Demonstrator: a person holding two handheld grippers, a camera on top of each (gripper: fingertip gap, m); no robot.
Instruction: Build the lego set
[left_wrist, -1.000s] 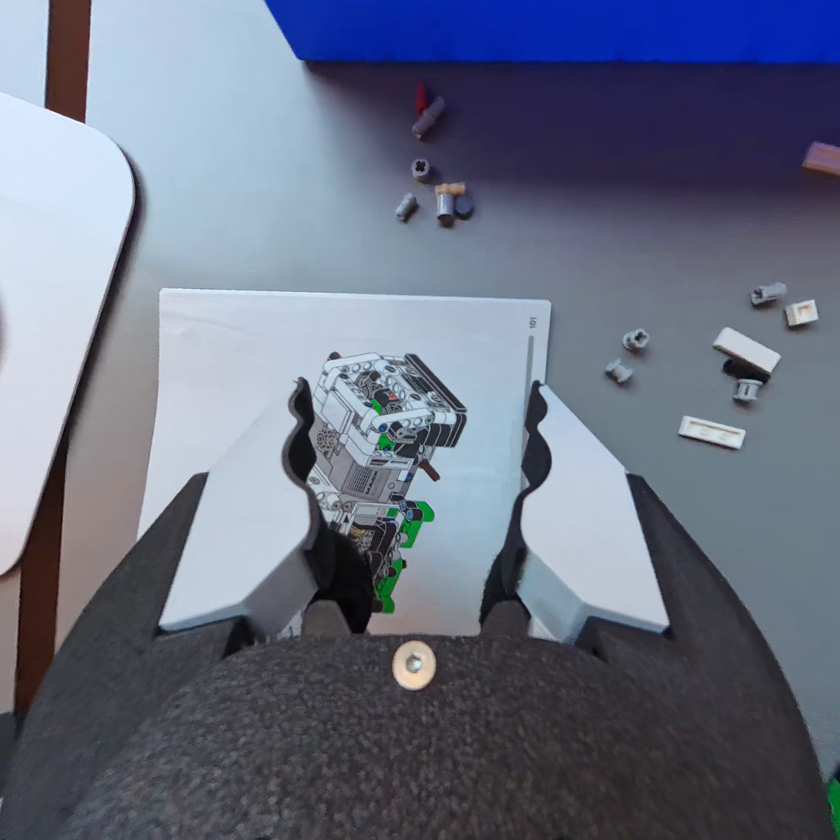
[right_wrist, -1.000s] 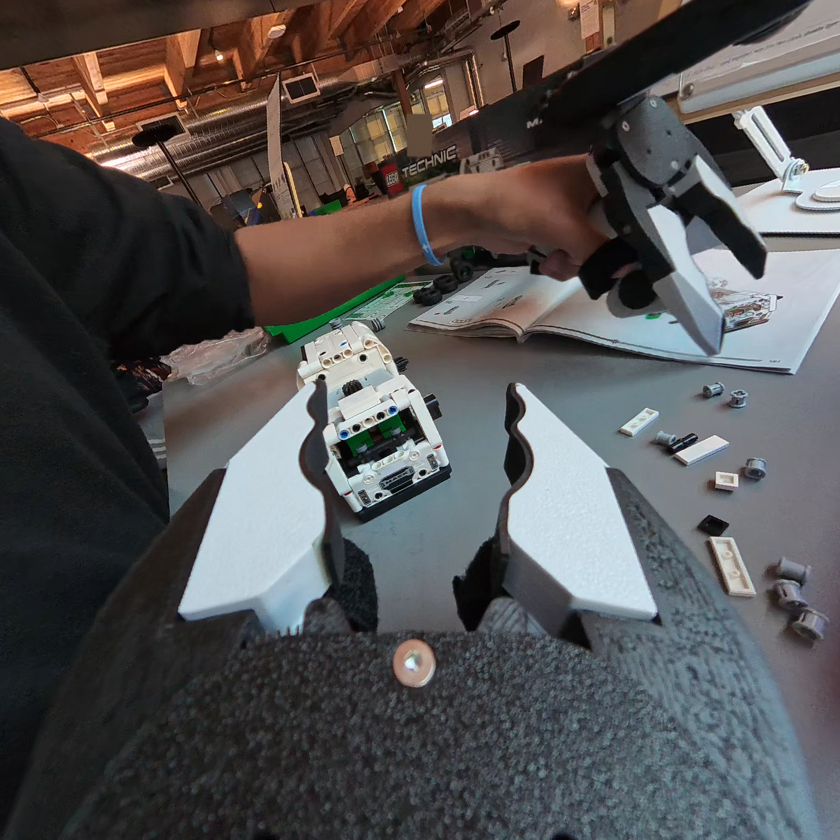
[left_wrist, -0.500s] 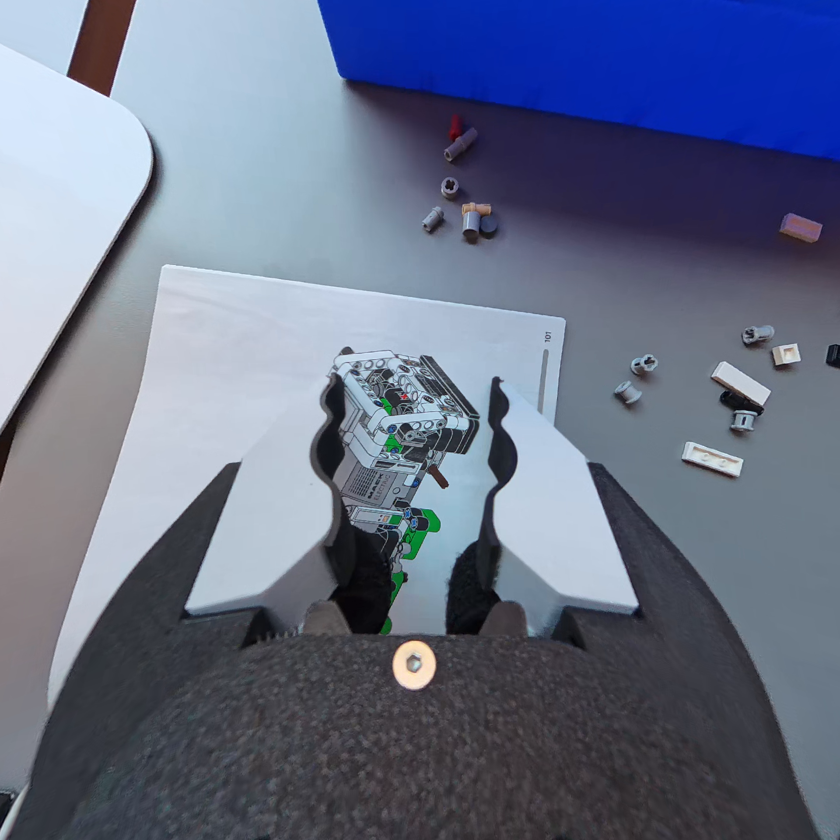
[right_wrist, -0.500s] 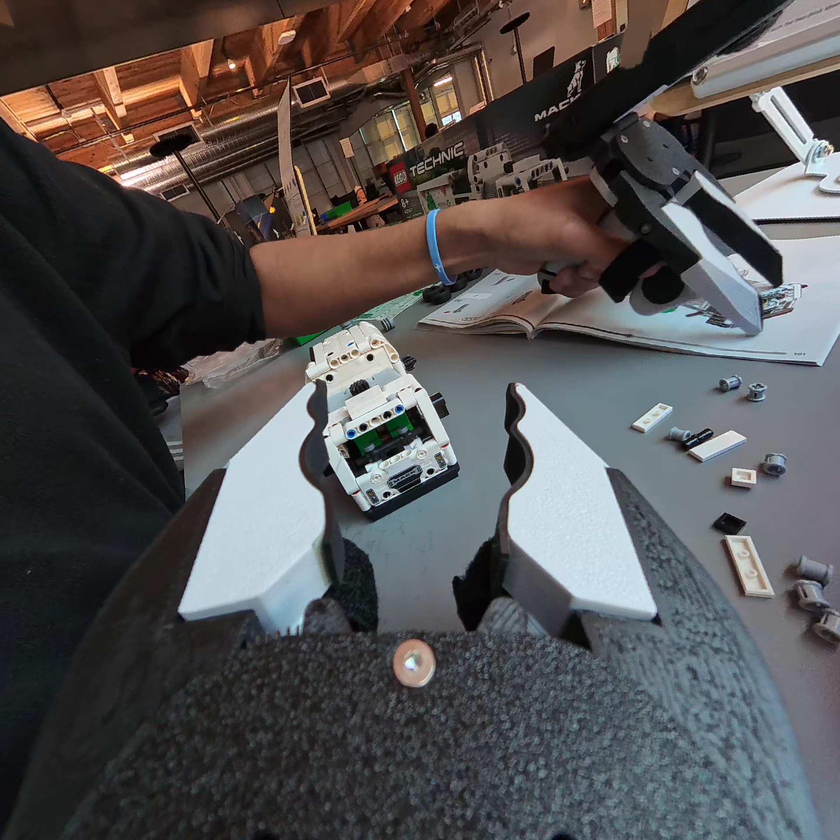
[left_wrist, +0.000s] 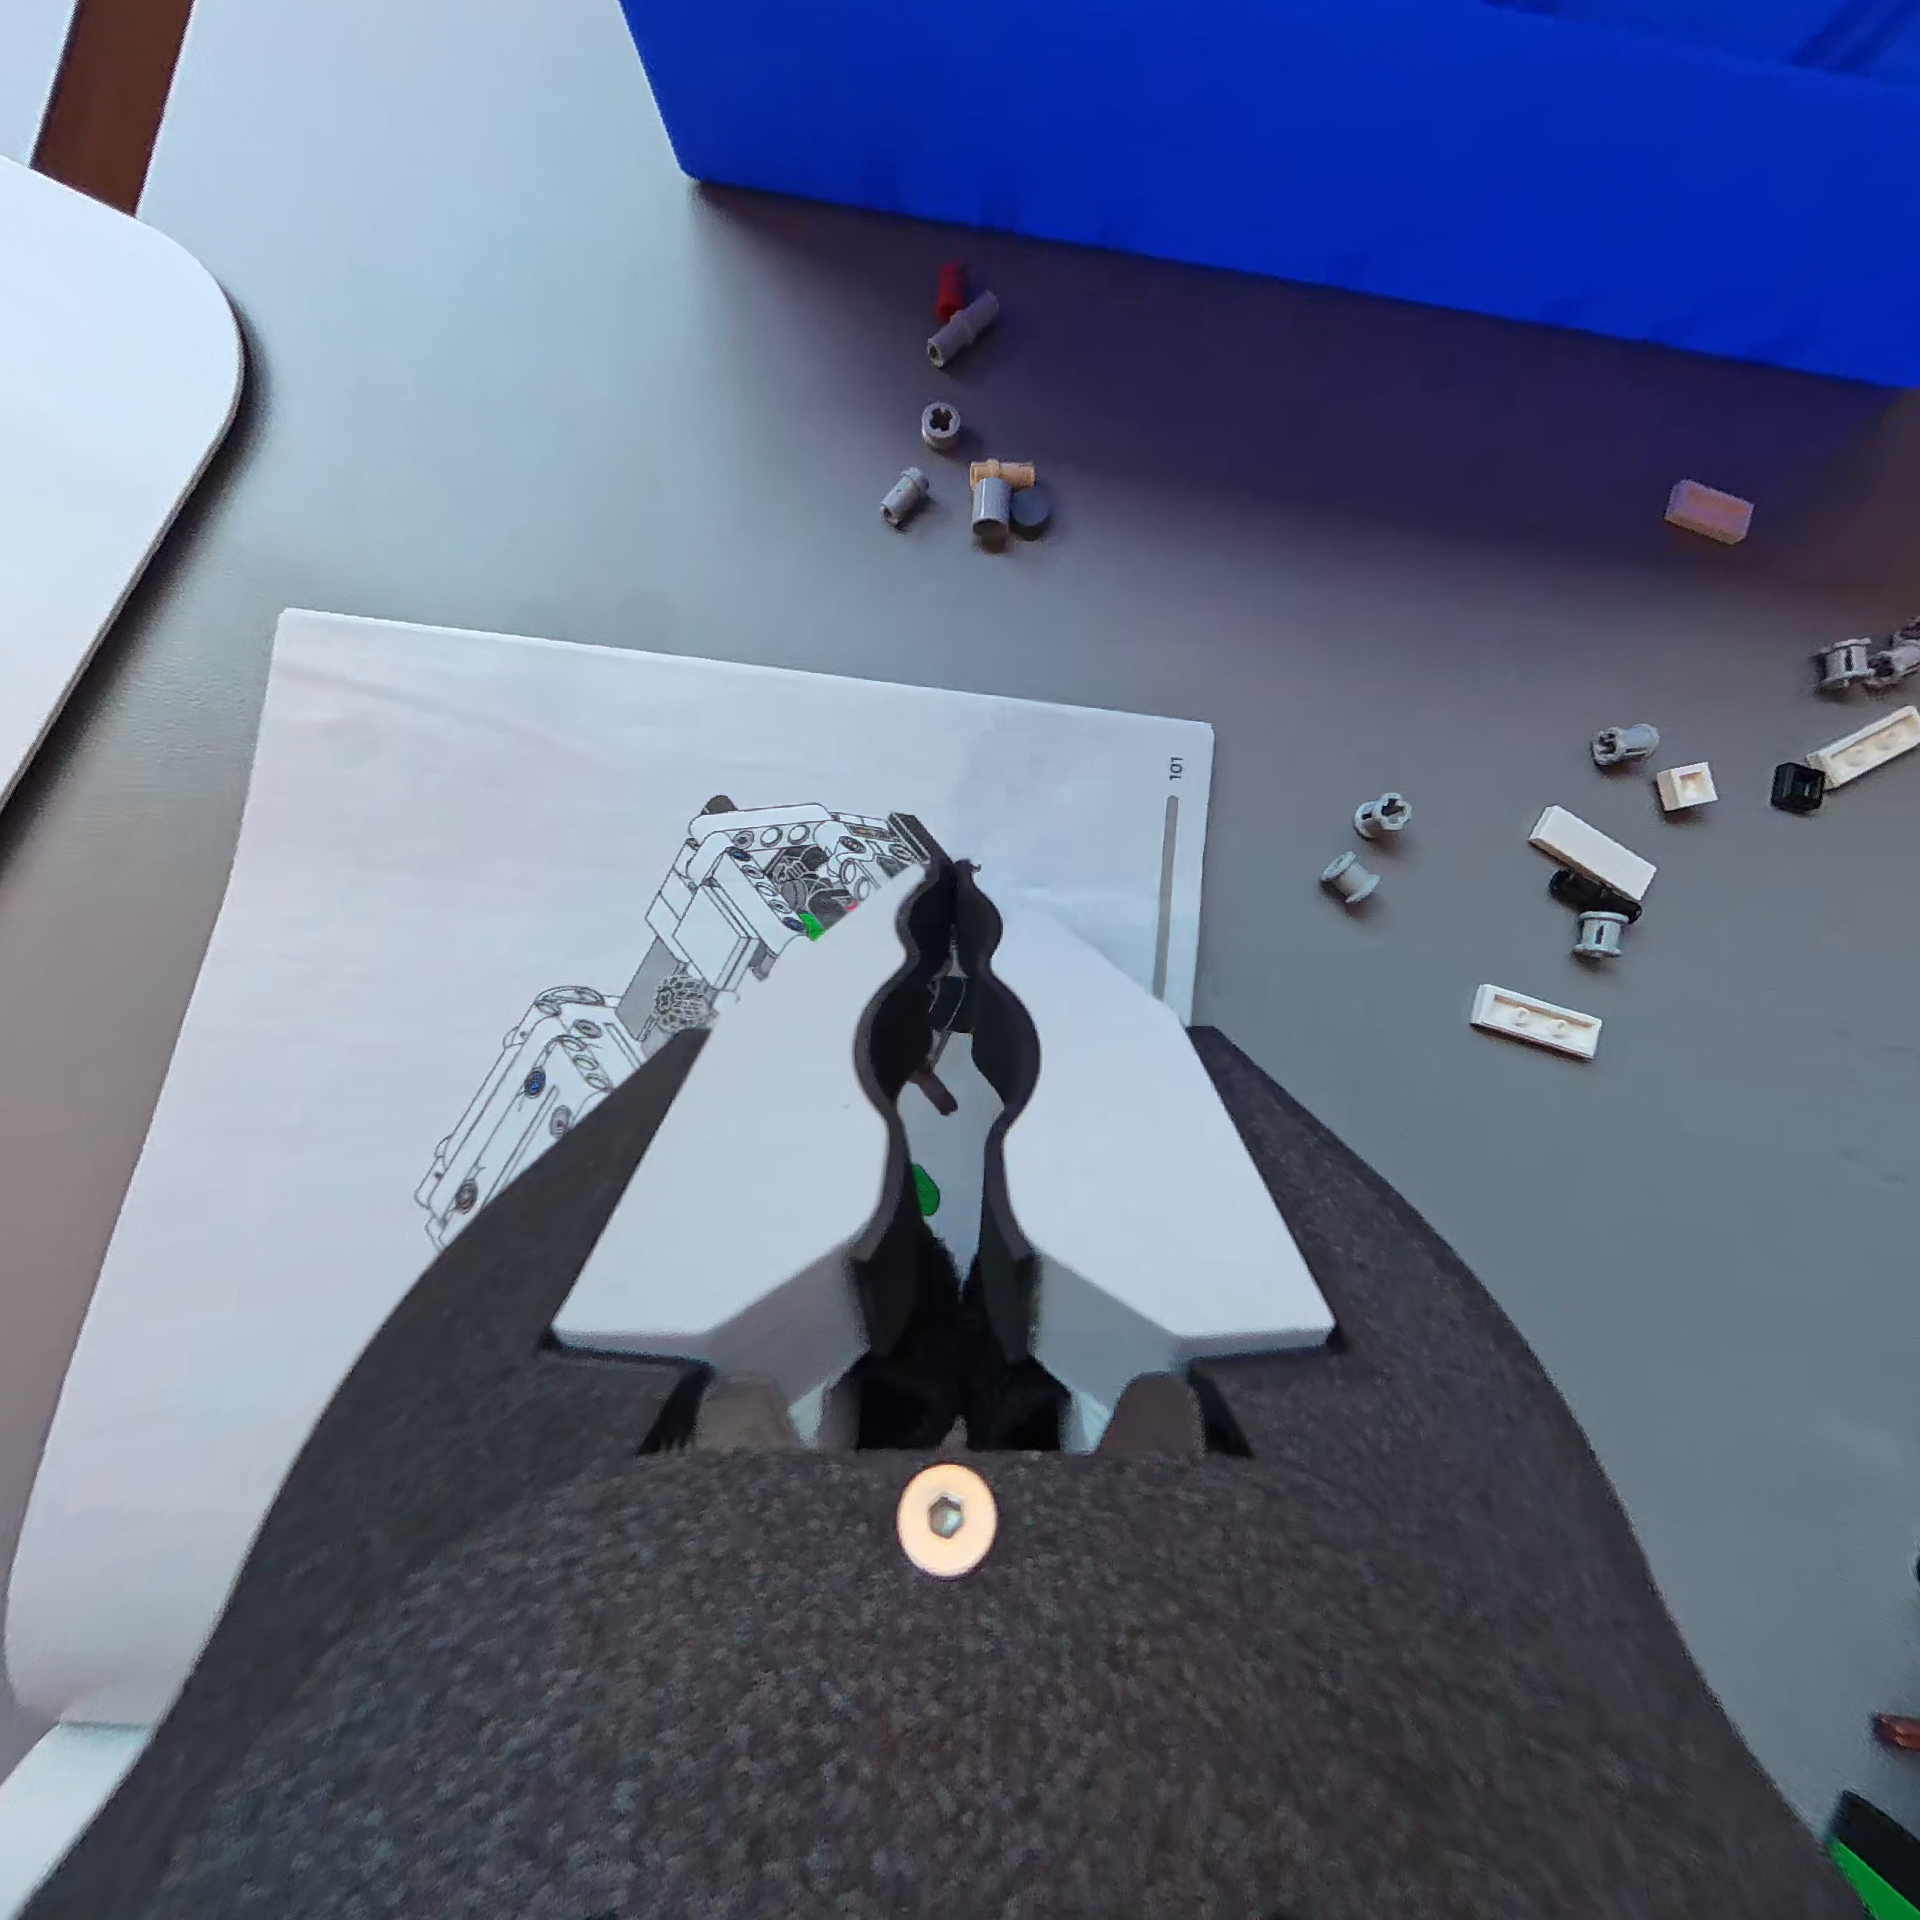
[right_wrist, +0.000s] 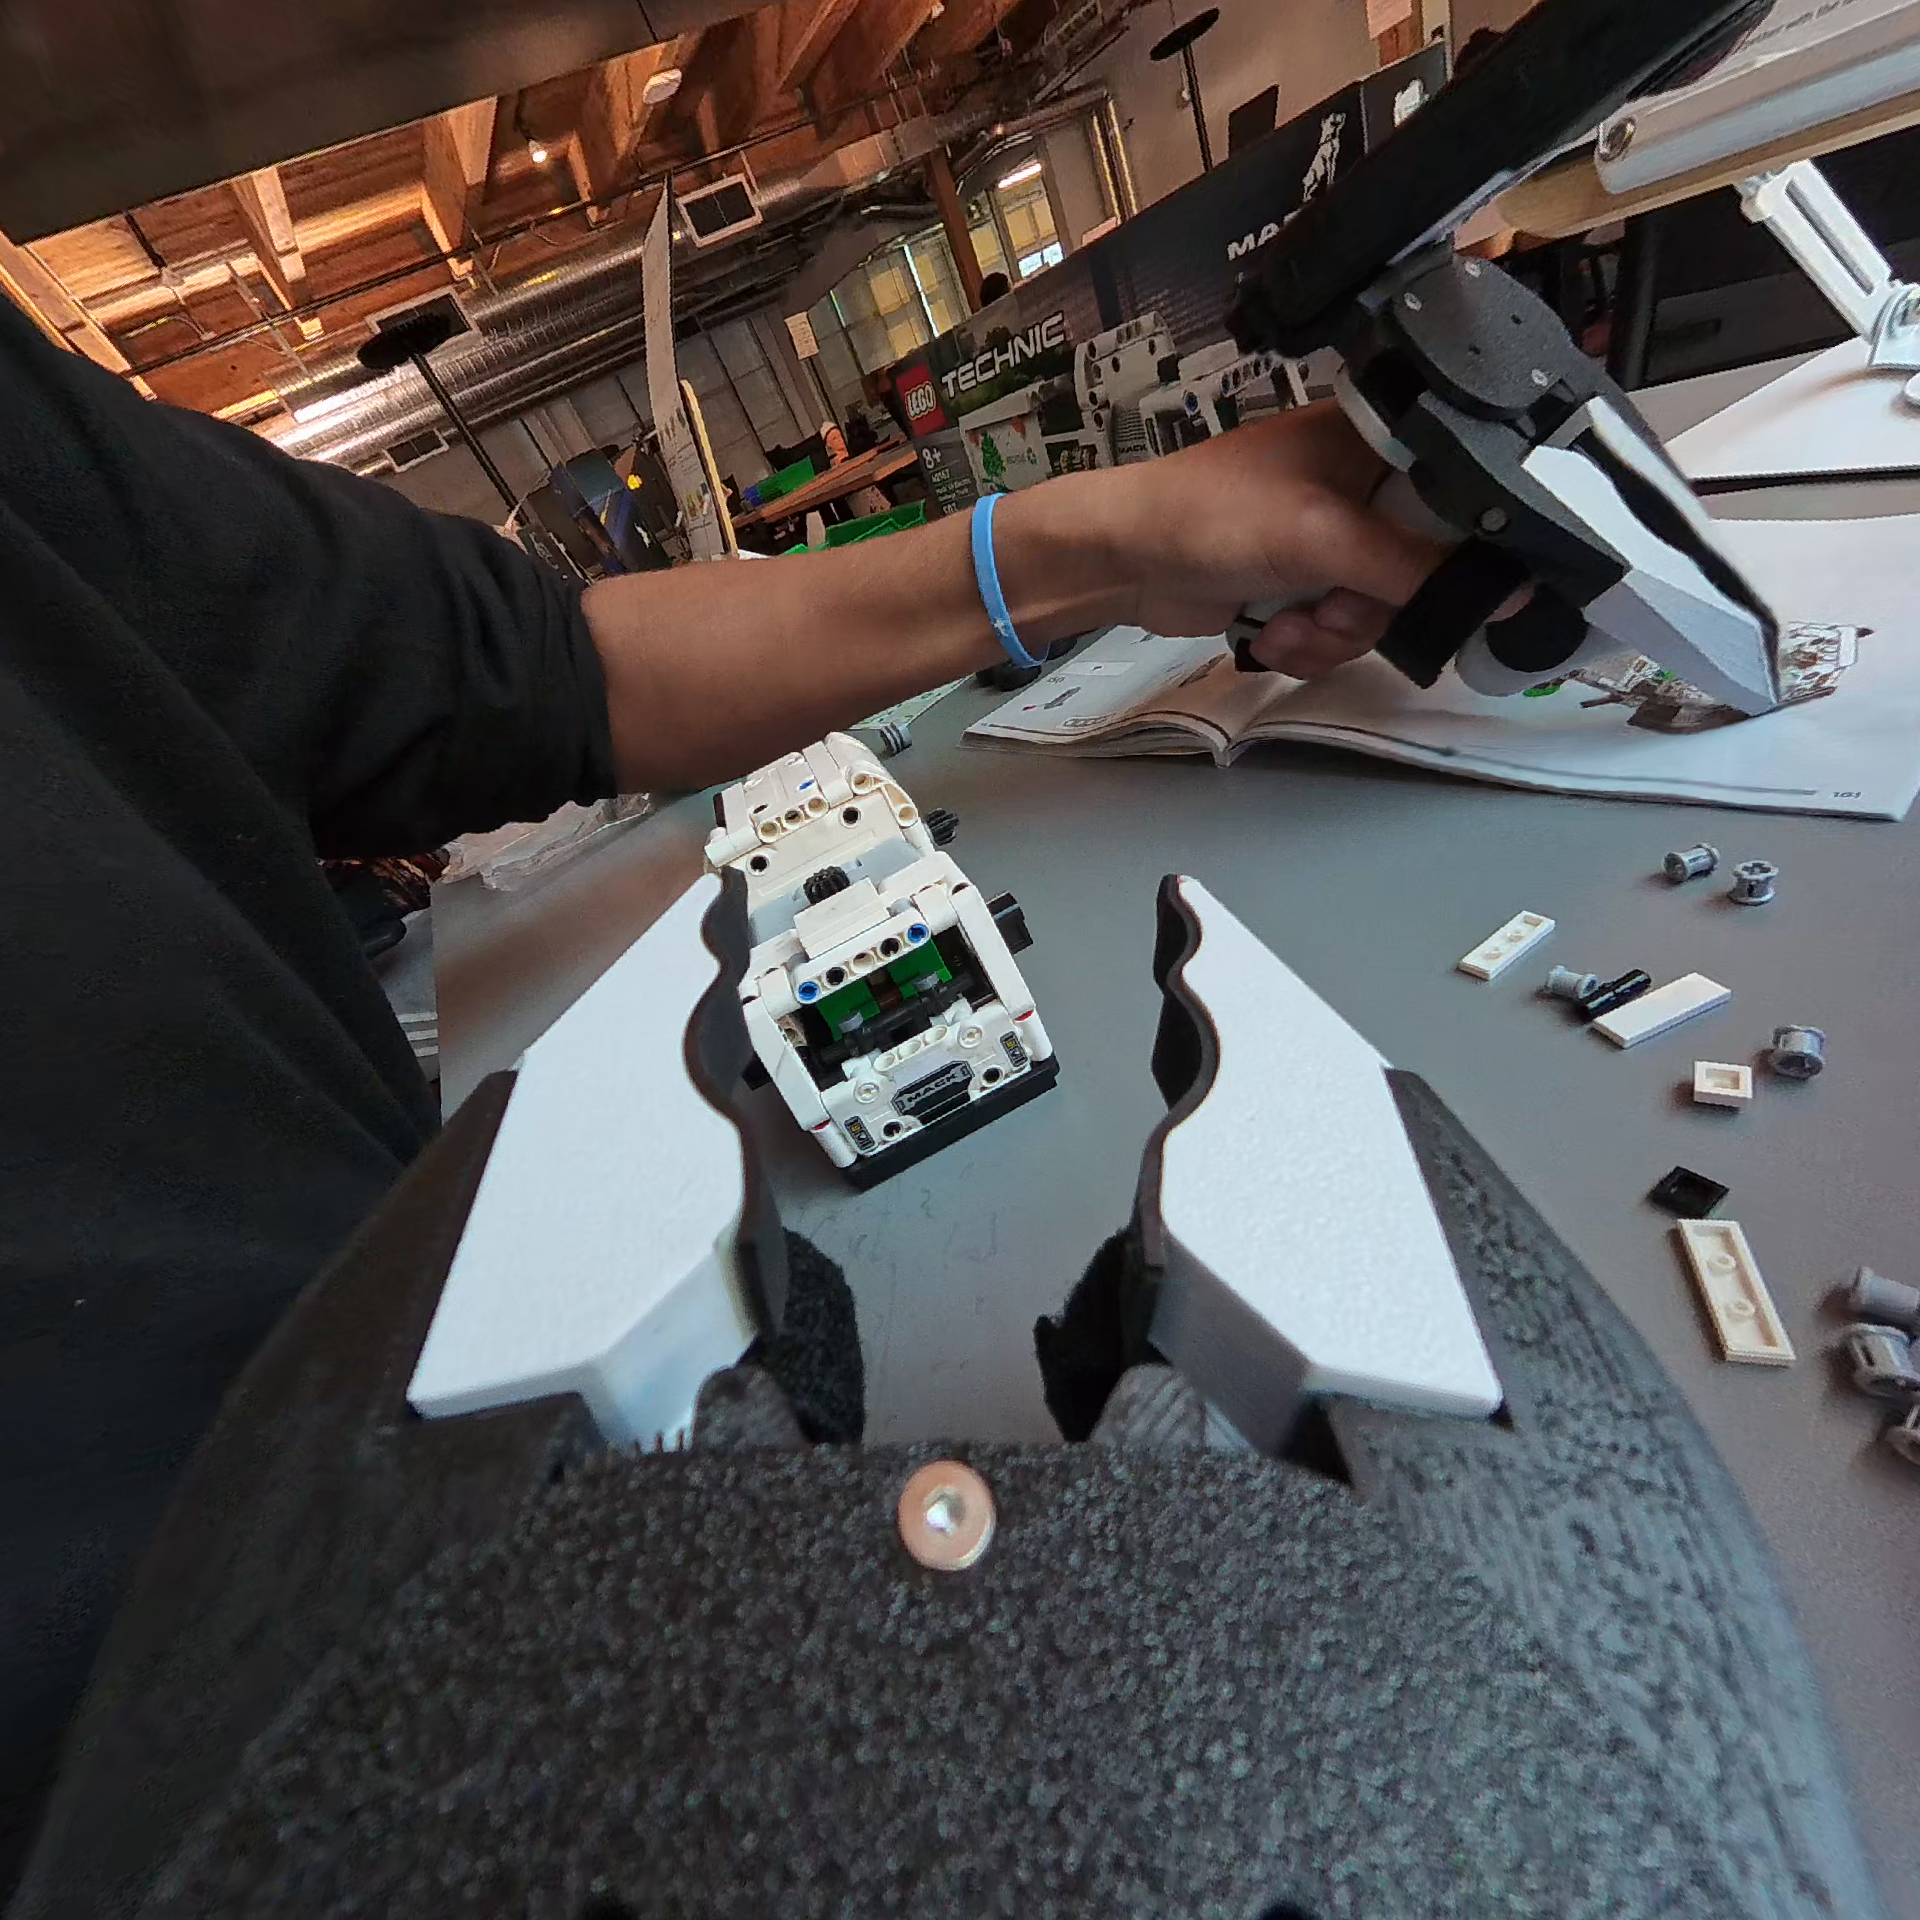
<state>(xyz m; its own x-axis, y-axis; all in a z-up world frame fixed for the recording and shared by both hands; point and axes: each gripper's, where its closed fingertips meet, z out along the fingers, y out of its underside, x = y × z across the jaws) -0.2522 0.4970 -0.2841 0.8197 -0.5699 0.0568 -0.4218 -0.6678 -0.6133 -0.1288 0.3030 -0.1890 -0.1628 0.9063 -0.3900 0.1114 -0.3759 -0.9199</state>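
Observation:
My left gripper (left_wrist: 951, 873) is shut and empty, its tips down on or just over the truck drawing on the open instruction booklet (left_wrist: 499, 831). It also shows in the right wrist view (right_wrist: 1761, 681), held in a hand, tips on the booklet (right_wrist: 1558, 748). My right gripper (right_wrist: 940, 894) is open and empty, low over the grey table. The partly built white truck (right_wrist: 883, 977) stands just beyond its fingers, nearer the left finger. Loose white plates (left_wrist: 1536, 1022) (right_wrist: 1735, 1288) and small grey pins (left_wrist: 1349, 878) (right_wrist: 1795, 1047) lie on the table to the right.
A blue bin (left_wrist: 1299, 145) stands at the far edge of the table. More small pins (left_wrist: 997, 499) lie in front of it. A white board (left_wrist: 94, 436) lies at the left. The person's arm (right_wrist: 831, 623) reaches across above the truck. The set's box (right_wrist: 1039, 405) stands behind.
My left gripper has closed from wide open to shut and come down onto the booklet page. My right gripper has stayed open and hardly moved.

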